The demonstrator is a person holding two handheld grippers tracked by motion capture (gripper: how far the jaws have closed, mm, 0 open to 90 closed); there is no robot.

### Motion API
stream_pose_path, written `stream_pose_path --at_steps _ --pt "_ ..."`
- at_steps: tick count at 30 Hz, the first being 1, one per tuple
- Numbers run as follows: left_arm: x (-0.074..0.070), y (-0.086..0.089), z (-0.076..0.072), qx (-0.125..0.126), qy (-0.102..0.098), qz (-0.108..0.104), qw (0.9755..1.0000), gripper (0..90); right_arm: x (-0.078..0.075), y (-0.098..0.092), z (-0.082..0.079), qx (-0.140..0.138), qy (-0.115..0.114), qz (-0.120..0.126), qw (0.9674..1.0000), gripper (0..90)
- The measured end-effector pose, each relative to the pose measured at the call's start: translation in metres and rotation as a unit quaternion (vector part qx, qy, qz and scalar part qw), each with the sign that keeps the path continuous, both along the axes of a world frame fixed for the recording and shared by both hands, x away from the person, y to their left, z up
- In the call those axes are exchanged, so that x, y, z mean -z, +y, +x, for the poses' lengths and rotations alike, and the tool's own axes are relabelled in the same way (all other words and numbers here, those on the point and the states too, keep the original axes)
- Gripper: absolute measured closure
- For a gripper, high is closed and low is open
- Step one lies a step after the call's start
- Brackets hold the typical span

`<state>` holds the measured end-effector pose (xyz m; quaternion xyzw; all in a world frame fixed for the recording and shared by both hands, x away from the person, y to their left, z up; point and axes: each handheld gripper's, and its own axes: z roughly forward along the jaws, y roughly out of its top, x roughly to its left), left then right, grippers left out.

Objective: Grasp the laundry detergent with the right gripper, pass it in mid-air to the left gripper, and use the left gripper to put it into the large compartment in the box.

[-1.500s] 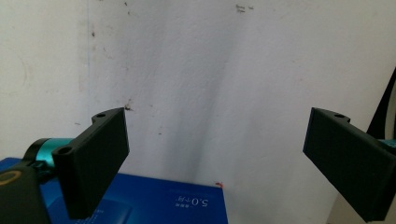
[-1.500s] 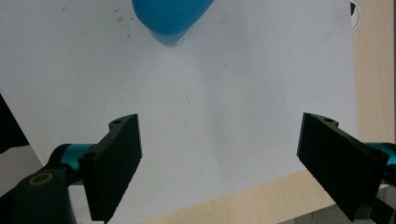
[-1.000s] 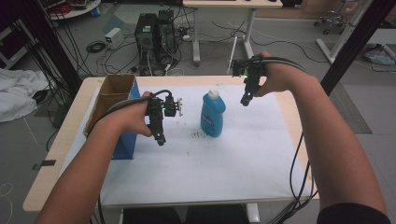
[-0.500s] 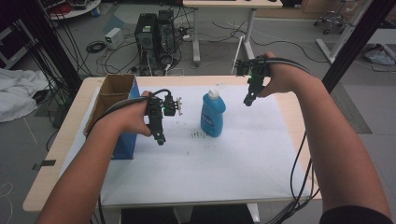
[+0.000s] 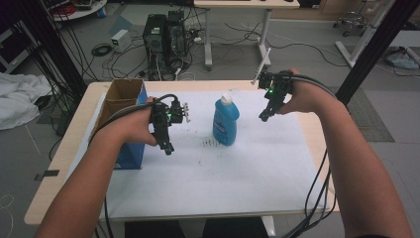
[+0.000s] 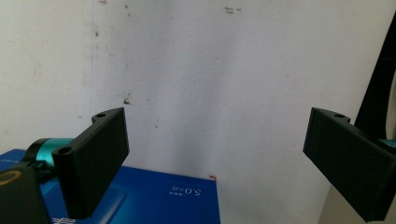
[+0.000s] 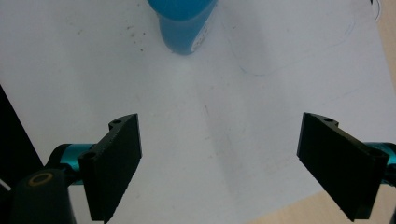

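While jaws gape, blue bottle point(image 5: 226, 121) between left gripper point(image 5: 167, 146), right gripper point(image 5: 264, 116)

The translucent blue plastic bottle with a white cap point(image 7: 184, 23) is cut off by the top edge in the right gripper view, so only its base shows there. The open-topped blue cardboard box point(image 6: 140, 200), left of that bottle, runs off the bottom edge in the left gripper view; its small white print is too blurred to read.

Grey floor point(image 5: 307, 44) with tangled cables point(image 5: 101, 49), computer towers point(image 5: 163, 29), a white desk point(image 5: 237, 5).
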<state>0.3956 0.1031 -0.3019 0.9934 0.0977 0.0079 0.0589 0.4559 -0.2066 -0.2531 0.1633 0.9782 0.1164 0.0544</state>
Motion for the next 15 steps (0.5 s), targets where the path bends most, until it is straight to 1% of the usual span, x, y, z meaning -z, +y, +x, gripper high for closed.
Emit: stream_pose_path --at_steps 2,3,4,5,8,10,11,12,13,14,15 --pt "0.0 0.001 -0.003 0.0 -0.001 -0.001 1.0 6.9 0.006 -0.004 -0.004 0.005 0.0 0.015 0.9999 13.0" --pt "0.0 0.001 -0.003 0.0 -0.001 -0.001 1.0 6.9 0.006 -0.004 -0.004 0.005 0.0 0.015 0.9999 13.0" --pt "-0.002 0.002 -0.004 0.004 -0.003 -0.002 1.0 6.9 0.01 -0.005 -0.005 0.007 0.001 0.022 0.9997 13.0" --pt "-0.002 0.002 -0.005 0.004 -0.003 -0.004 1.0 6.9 0.016 -0.008 -0.009 0.008 -0.001 0.04 0.9991 13.0" --pt "-0.004 0.003 -0.007 0.006 -0.005 -0.007 0.9999 6.9 0.023 -0.01 -0.014 0.01 -0.005 0.06 0.9981 13.0" --pt "-0.005 0.003 -0.008 0.009 -0.006 -0.007 0.9999 6.9 0.029 -0.013 -0.017 0.008 -0.007 0.08 0.9968 13.0" --pt "-0.005 0.003 -0.008 0.009 -0.006 -0.007 0.9999 6.9 0.029 -0.013 -0.017 0.008 -0.007 0.08 0.9968 13.0" --pt "-0.005 0.003 -0.009 0.01 -0.007 -0.009 0.9999 6.9 0.031 -0.013 -0.018 0.009 -0.006 0.086 0.9962 13.0" --pt "-0.005 0.003 -0.01 0.011 -0.007 -0.009 0.9999 6.9 0.038 -0.015 -0.021 0.009 -0.012 0.097 0.9951 13.0" --pt "-0.005 0.003 -0.01 0.014 -0.007 -0.009 0.9998 6.9 0.044 -0.017 -0.024 0.016 -0.014 0.109 0.9938 13.0" --pt "-0.005 0.003 -0.011 0.013 -0.007 -0.009 0.9999 6.9 0.047 -0.018 -0.026 0.017 -0.017 0.118 0.9927 13.0"
